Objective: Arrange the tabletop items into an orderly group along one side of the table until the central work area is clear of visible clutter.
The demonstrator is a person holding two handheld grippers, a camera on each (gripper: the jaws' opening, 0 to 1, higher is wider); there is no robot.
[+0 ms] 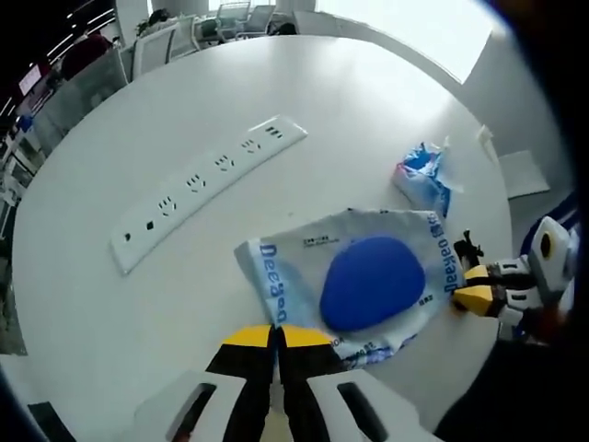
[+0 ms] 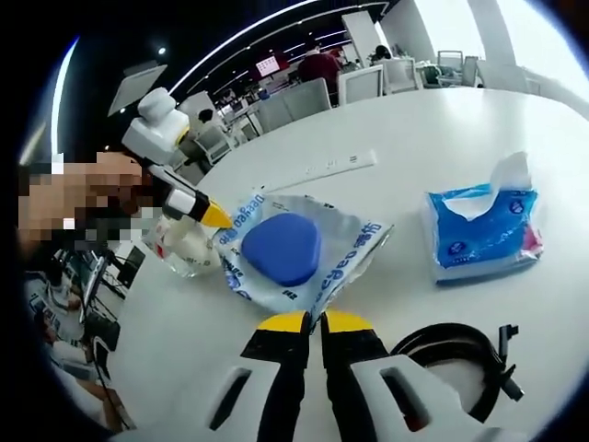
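Note:
A clear plastic bag (image 1: 276, 276) (image 2: 345, 249) with blue lettering lies on the white round table (image 1: 138, 295) (image 2: 414, 120), with a blue rounded pad (image 1: 373, 281) (image 2: 281, 247) inside it. My left gripper (image 1: 276, 339) (image 2: 216, 216) is shut on one edge of the bag. My right gripper (image 2: 313, 322) (image 1: 471, 285) is shut on the opposite edge. A blue tissue pack (image 1: 423, 175) (image 2: 483, 230) lies beside the bag. A white power strip (image 1: 207, 189) (image 2: 327, 166) lies farther out across the table.
A coiled black cable (image 2: 460, 350) lies near my right gripper. Something clear and crumpled (image 2: 184, 244) sits under the left gripper at the table's edge. Office chairs (image 2: 363, 85) stand beyond the far rim.

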